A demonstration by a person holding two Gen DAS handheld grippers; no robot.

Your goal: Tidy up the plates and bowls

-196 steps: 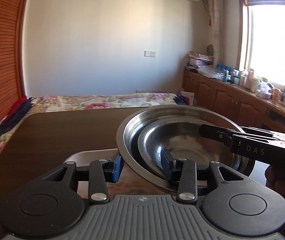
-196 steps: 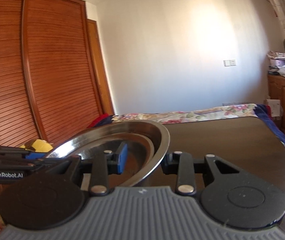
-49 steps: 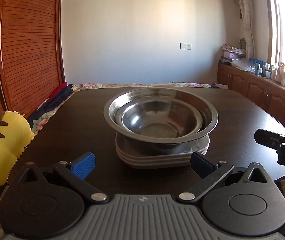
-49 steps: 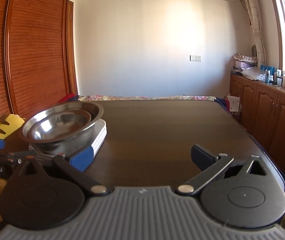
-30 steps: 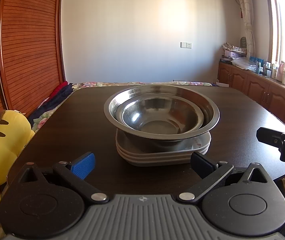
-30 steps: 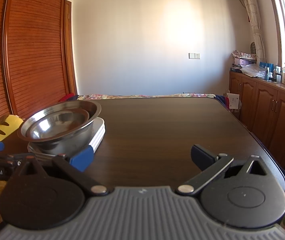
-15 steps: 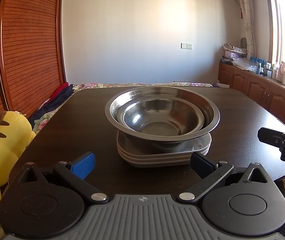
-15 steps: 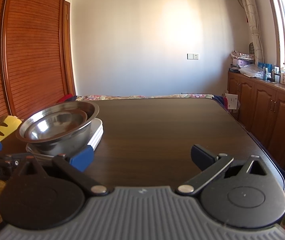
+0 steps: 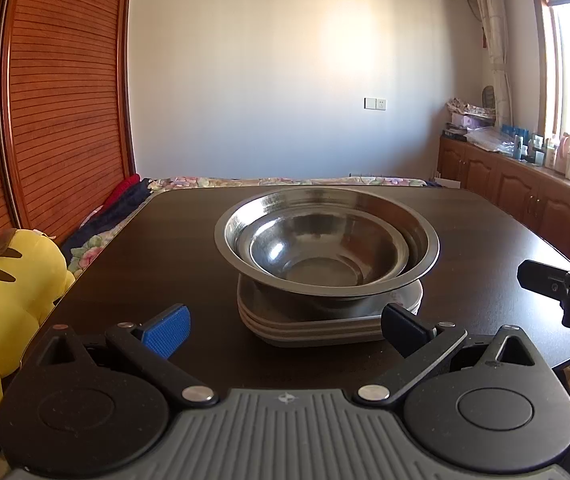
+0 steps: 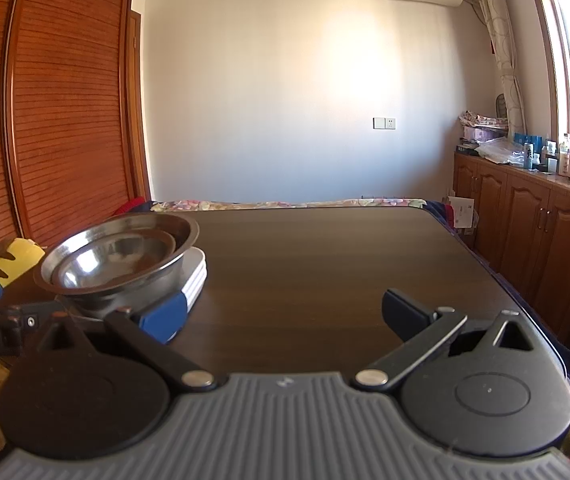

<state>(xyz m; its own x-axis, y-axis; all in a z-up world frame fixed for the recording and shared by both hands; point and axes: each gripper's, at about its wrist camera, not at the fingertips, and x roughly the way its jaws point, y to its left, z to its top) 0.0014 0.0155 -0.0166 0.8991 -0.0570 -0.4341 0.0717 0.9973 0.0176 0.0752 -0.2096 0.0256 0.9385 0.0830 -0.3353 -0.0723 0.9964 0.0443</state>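
Both grippers, left gripper and right gripper, have let go, fingers wide and empty; nested bowls now rest stacked on plates.

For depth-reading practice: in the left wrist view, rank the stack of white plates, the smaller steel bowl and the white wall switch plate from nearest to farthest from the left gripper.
1. Stack of white plates, on the table just ahead of the open left gripper.
2. Smaller steel bowl, nested in the larger bowl atop the plates.
3. White wall switch plate, on the far wall.

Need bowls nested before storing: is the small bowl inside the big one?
Yes: small bowl sits upright inside the big bowl.
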